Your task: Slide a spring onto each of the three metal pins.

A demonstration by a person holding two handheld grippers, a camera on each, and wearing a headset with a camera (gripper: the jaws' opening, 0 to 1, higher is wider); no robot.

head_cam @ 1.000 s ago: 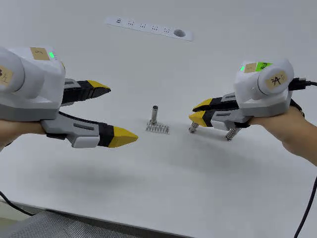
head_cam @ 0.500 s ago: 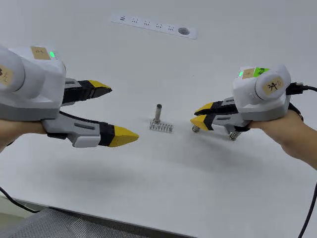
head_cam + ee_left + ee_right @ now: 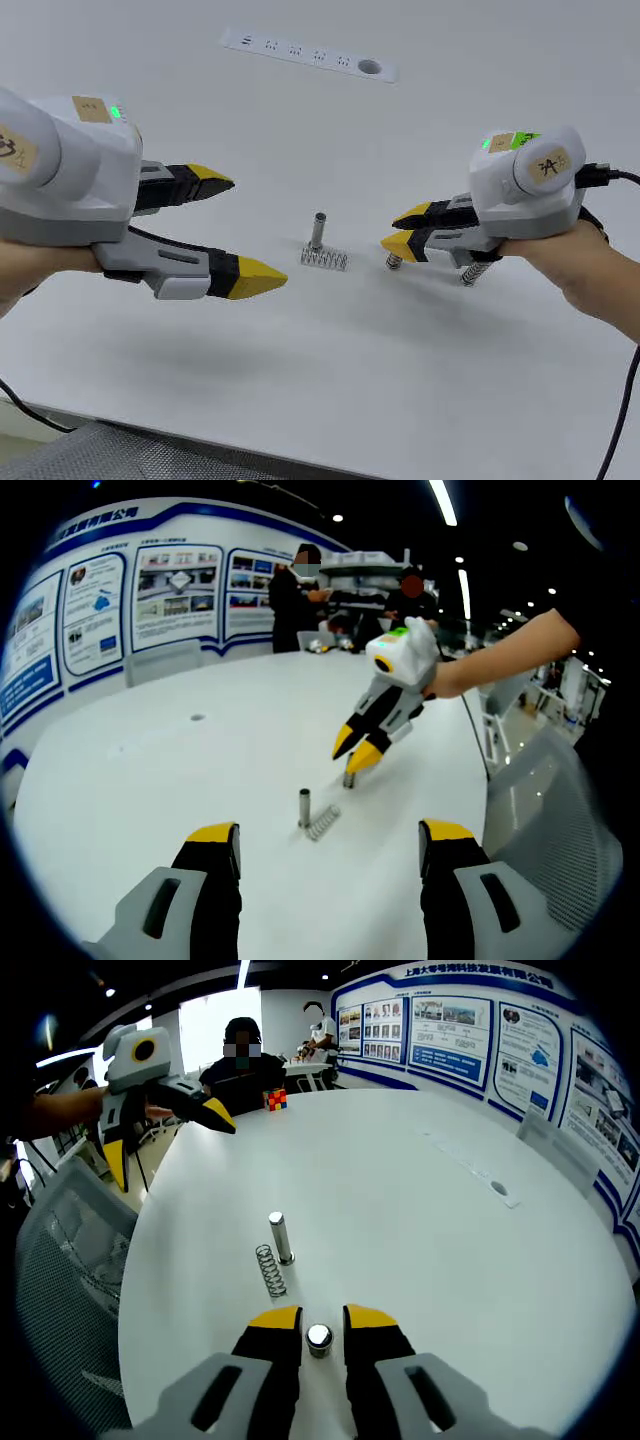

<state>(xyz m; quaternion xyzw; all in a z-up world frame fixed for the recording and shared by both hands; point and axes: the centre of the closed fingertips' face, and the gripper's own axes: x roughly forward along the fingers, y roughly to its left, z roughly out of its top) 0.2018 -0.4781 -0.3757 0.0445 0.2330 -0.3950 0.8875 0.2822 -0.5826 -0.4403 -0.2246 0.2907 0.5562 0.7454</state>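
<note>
Silver coil spring (image 3: 324, 259) lies on its side on the white tabletop (image 3: 330, 380), just beside the foot of a bare upright metal pin (image 3: 319, 230) near the middle of the bench. Further right stand two more pins with coils around their shafts: the near spring-wrapped pin (image 3: 393, 261) sits under the tips of the right gripper (image 3: 398, 230), and the far spring-wrapped pin (image 3: 468, 272) is partly hidden behind that gripper's body.

In the right gripper view, the round top of the near pin shows in the narrow gap between the yellow-tipped jaws. Whether they press on it cannot be told.

The left gripper (image 3: 238, 230) hovers off to the left, well apart from the pins, with its jaws spread wide and nothing between them.

A long white power strip (image 3: 305, 54) lies at the far side of the table. In the right gripper view a small multicoloured cube (image 3: 275, 1098) sits at the far edge, and a grey mesh chair (image 3: 60, 1260) stands beside the table. Blue-and-white wall posters (image 3: 175, 585) hang behind, with people (image 3: 295, 595) standing near them.
</note>
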